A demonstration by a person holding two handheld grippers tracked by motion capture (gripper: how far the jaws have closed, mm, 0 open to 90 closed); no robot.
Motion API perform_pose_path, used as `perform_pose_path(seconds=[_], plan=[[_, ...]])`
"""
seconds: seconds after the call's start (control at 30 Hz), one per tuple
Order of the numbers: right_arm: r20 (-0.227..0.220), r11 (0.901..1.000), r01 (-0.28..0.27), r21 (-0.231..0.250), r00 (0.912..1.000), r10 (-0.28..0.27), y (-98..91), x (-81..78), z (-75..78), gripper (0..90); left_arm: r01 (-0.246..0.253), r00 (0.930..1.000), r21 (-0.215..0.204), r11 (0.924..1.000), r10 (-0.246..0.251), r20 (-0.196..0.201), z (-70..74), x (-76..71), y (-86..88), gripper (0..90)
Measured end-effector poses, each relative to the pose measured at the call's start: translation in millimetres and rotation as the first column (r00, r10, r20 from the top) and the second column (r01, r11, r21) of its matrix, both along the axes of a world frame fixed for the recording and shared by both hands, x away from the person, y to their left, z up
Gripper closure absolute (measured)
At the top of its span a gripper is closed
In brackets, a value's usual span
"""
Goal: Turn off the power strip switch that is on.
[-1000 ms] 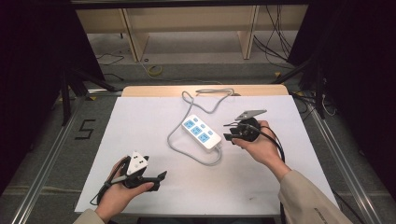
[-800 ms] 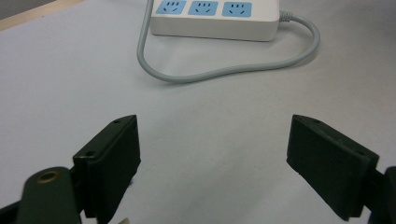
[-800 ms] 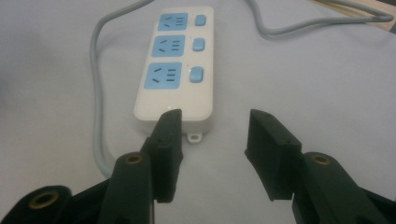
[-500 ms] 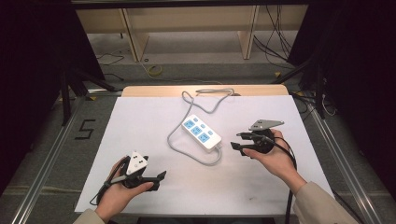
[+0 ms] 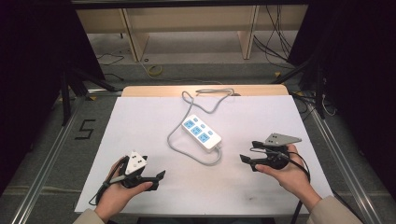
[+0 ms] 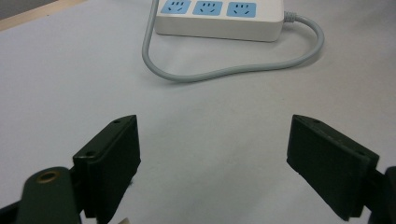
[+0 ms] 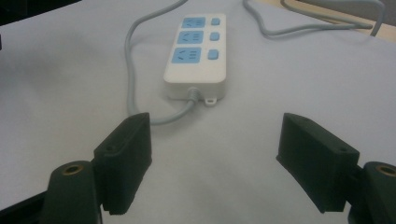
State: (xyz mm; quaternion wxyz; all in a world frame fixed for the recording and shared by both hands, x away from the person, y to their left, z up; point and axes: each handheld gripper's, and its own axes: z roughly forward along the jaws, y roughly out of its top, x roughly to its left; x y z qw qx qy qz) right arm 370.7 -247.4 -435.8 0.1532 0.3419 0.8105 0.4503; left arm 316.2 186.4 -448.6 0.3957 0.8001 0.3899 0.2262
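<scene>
The white worktop (image 5: 140,121) has the power strip (image 5: 201,132) sitting mid-table with its grey cord (image 5: 180,148) looped toward the near side. Both the left claw (image 5: 160,176) and right claw (image 5: 243,159) are spread wide and holding nothing, so I'd line up square on the strip body before closing. Compared with 1 second ago, the right claw has pulled back from beside the strip toward the near right edge, and the left hasn't budged.

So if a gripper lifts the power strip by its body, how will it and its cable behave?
The power strip looks like rigid plastic, so it should stay stiff. Its smooth shell may be somewhat slippery between the jaws. The grey cable lies in loose loops, so it will probably hang limp and drag.
</scene>
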Motion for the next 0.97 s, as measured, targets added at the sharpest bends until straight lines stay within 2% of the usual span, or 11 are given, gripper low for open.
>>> perform_pose_path(seconds=[0.23,0.6,0.97], plan=[[-0.003,1.0000,0.002,-0.003,1.0000,-0.002,-11.0,-12.1,-4.8,25.9,0.001,1.0000,0.003,1.0000,-0.001,0.001,0.2,-0.4,0.5,17.0],[-0.005,0.9999,-0.012,0.005,0.9999,0.012,-15.5,-27.8,-8.5,26.1,0.000,1.0000,-0.001,1.0000,0.000,0.000,0.6,-2.2,2.6,16.9],[0.009,0.9997,-0.017,0.018,0.9998,0.017,-17.2,-29.1,-5.9,26.0,0.002,1.0000,0.000,1.0000,-0.002,-0.003,0.7,-1.7,0.6,16.9]])
